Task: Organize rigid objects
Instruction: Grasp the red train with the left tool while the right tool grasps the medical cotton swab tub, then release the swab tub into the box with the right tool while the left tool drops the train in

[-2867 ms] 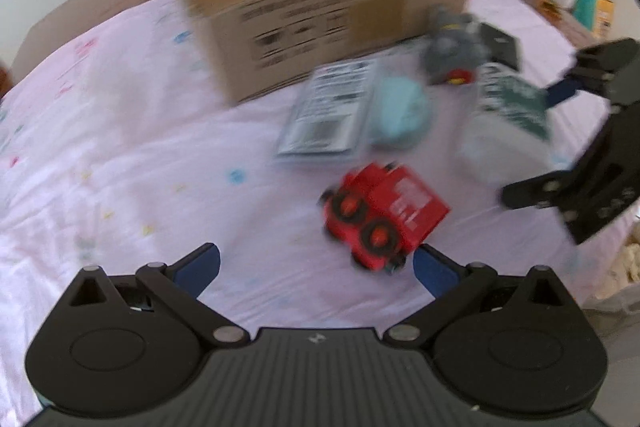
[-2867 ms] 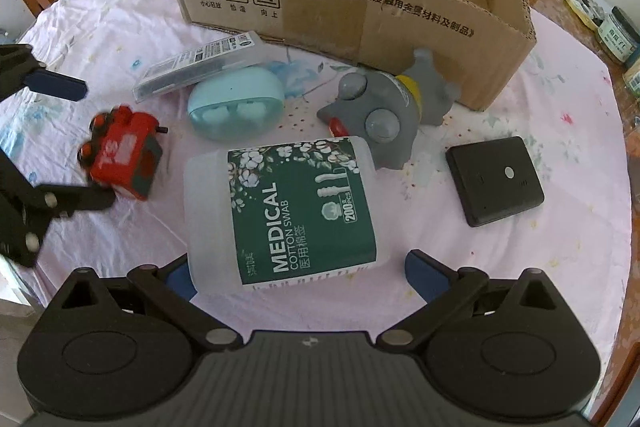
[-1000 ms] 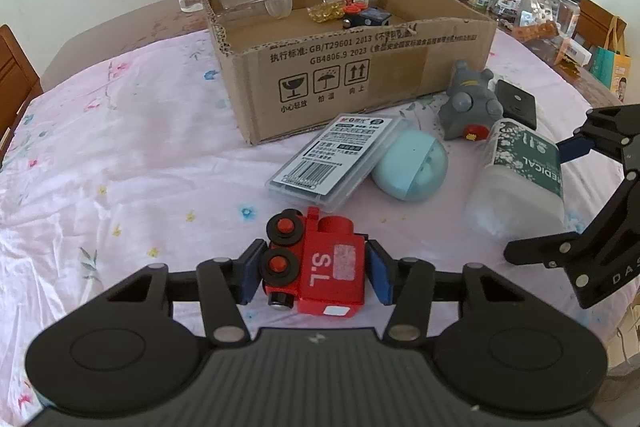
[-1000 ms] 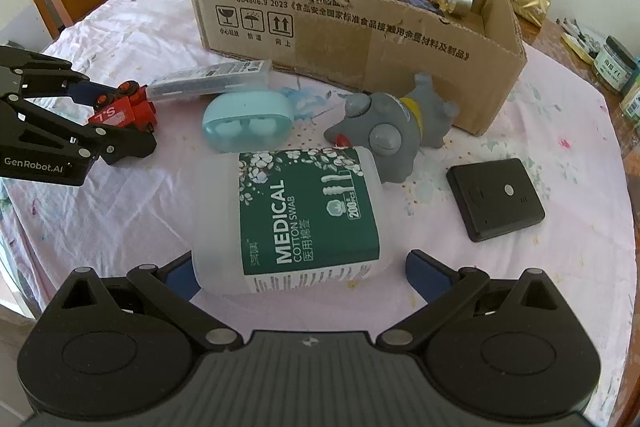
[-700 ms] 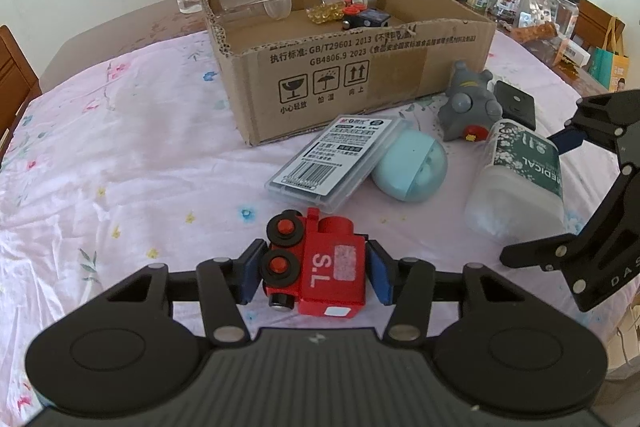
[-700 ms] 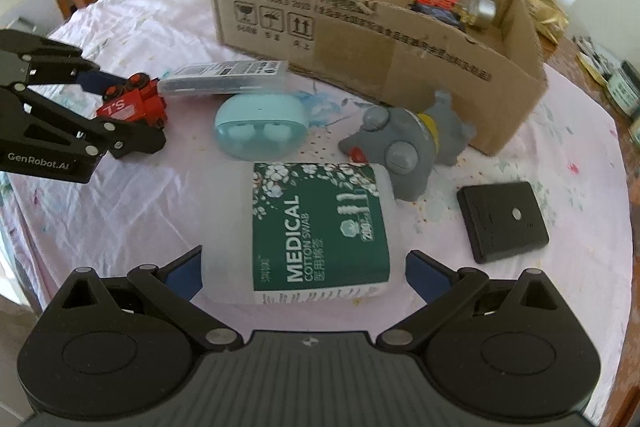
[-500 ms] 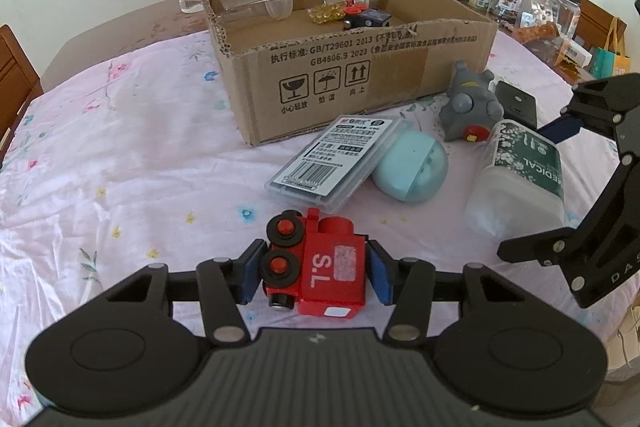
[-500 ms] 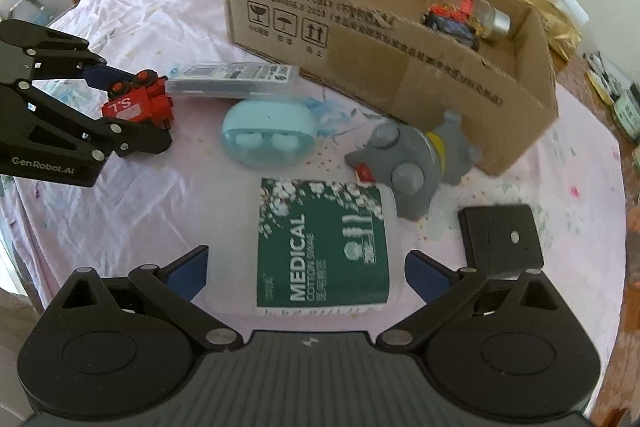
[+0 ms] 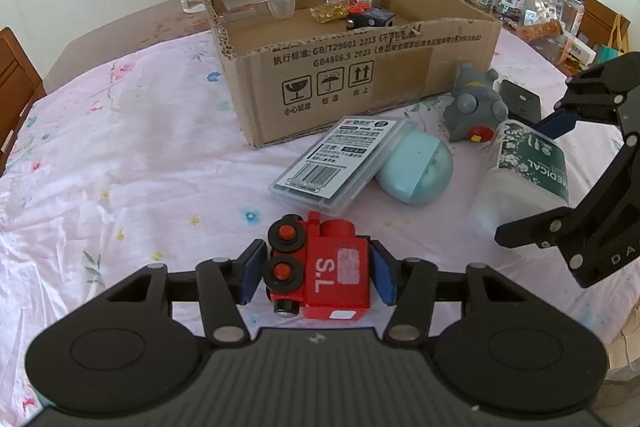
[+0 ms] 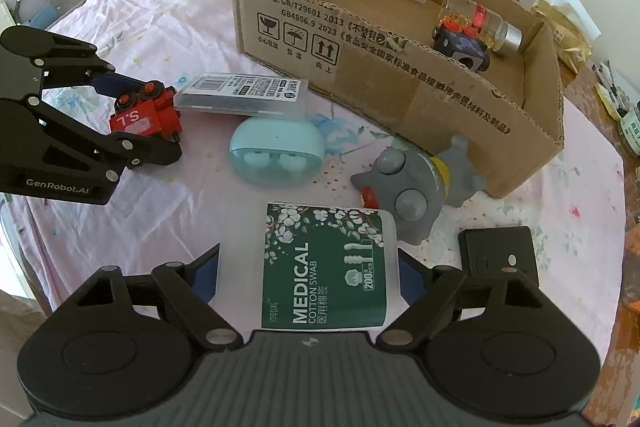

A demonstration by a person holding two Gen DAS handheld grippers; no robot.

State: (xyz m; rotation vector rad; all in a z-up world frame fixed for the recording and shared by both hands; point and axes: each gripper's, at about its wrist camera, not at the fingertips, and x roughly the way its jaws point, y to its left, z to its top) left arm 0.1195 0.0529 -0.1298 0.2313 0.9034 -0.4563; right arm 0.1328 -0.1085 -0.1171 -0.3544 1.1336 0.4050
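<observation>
From the left wrist, the left gripper (image 9: 316, 275) is clamping a glossy red toy train (image 9: 320, 269) between its blue pads, resting low on the bench (image 9: 120, 155), which is wearing a soft, wrinkled pink floral cloth. Just ahead are lying a flat clear plastic case (image 9: 340, 159) and a rounded pale-blue earbud case (image 9: 416, 167); beyond them an open corrugated cardboard box (image 9: 352, 67) is holding jars. To the gripper's left the cloth is lying bare, with wooden chairs and a pale wall behind.

From the right wrist, the right gripper (image 10: 308, 275) is closing its jaws around a frosted plastic cotton swab tub (image 10: 328, 263) lying on its side, pads at its flanks; whether they are pressing is unclear. Ahead to the right is sitting a rubbery grey toy (image 10: 416, 187), and at right a flat matte black block (image 10: 498, 259). The bench edge is curving away at the left.
</observation>
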